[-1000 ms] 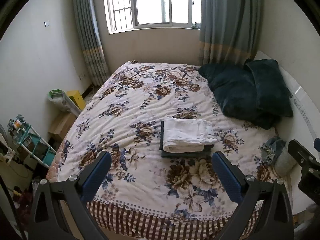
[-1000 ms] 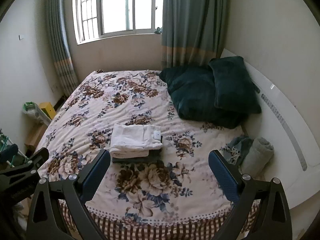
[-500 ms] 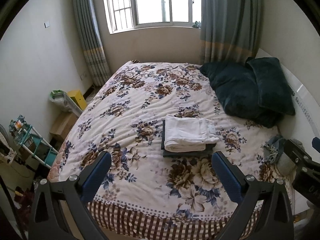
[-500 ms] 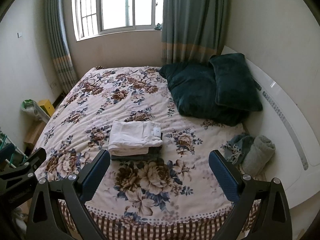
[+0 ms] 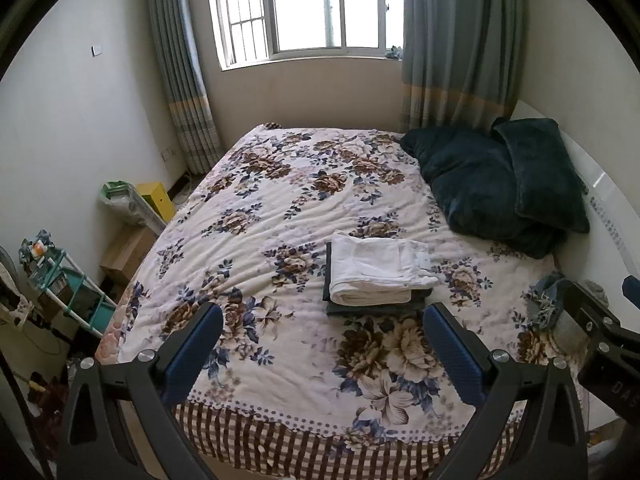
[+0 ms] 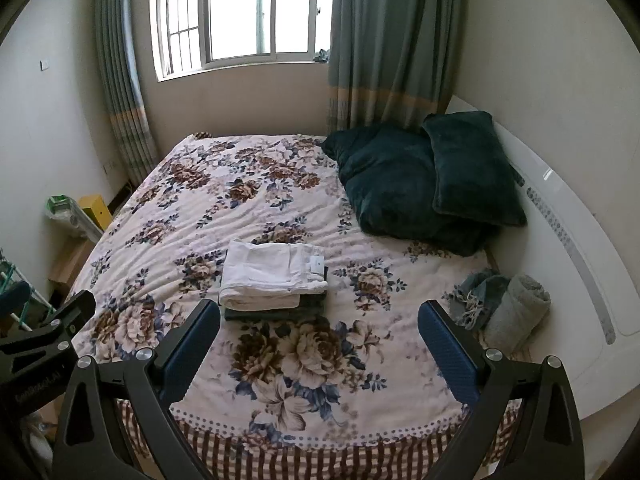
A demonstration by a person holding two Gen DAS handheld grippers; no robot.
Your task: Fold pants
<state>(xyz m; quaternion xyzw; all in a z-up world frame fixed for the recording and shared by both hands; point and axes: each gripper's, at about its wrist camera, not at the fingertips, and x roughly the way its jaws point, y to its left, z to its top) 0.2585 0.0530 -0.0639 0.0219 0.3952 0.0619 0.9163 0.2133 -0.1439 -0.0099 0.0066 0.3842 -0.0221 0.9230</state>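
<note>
Fingers (image 5: 196, 344) wide apart on the left gripper (image 5: 320, 352), blue pads showing, nothing between them, hovering over the near edge of the bed (image 5: 280, 392). Beyond them, mid-bed, the white pants (image 5: 376, 272) sit folded on top of a dark folded garment (image 5: 372, 307), a tidy stack with bare floral quilt all around it. Dark green pillows (image 5: 500, 188) pile up far right against the headboard. At the right edge the other gripper's black frame pokes in, partly covering a blue-grey fringed cloth (image 5: 542, 300). Down the left side of the bed: a teal rack (image 5: 68, 284), a cardboard box (image 5: 128, 252) and a yellow box (image 5: 156, 200) on the floor.

Over to the right wrist view: right gripper (image 6: 320, 348) also spread wide and empty, above the checked hem. The stack lies just beyond its left finger, apart from it. A rolled grey towel (image 6: 516, 308) and the fringed cloth rest near right by the white headboard (image 6: 568, 248). The left gripper's frame juts in at near left.
</note>
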